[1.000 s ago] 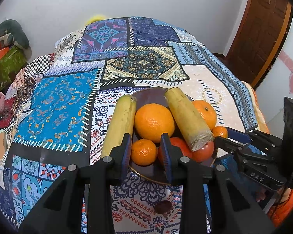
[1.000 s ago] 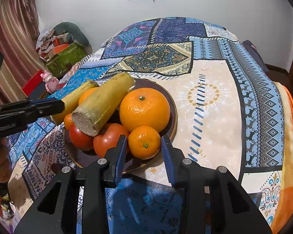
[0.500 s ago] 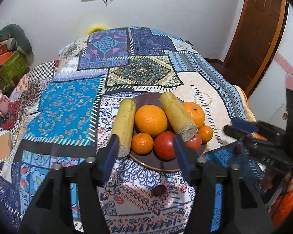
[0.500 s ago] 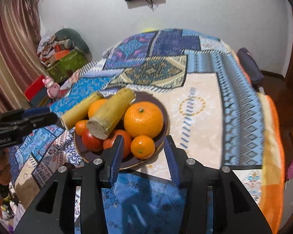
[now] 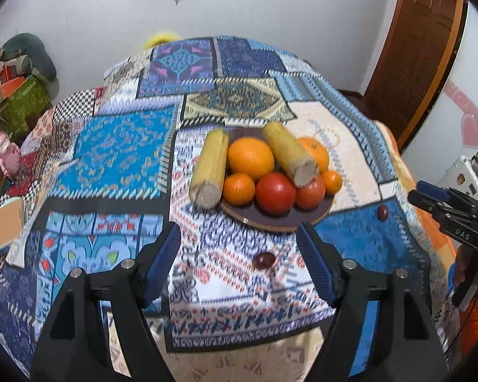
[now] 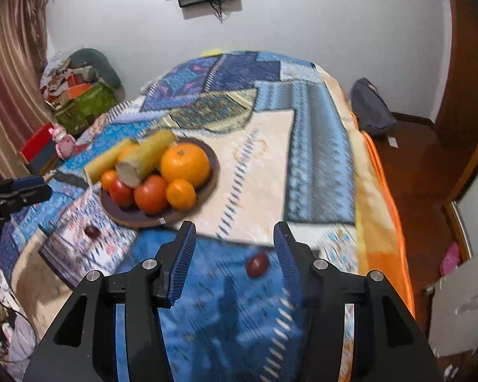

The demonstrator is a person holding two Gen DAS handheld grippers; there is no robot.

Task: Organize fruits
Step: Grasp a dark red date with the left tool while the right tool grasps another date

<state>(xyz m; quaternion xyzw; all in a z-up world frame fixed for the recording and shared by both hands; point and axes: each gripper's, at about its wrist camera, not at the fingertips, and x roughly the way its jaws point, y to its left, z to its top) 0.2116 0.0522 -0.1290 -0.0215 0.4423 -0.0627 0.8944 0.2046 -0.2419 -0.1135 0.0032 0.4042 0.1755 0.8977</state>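
The left gripper (image 5: 239, 261) points downward at a slant, and its jaws have just been opening; they stand wide apart with nothing between the blue pads (image 5: 162, 264). The right gripper (image 6: 234, 258) also tilts downward. Its jaws have just been opening too, less wide than the left ones, and the pads (image 6: 183, 262) press on nothing. At the edge of the left view a hand (image 5: 465, 270) seems to hold the right gripper's handle, but it is blurred.
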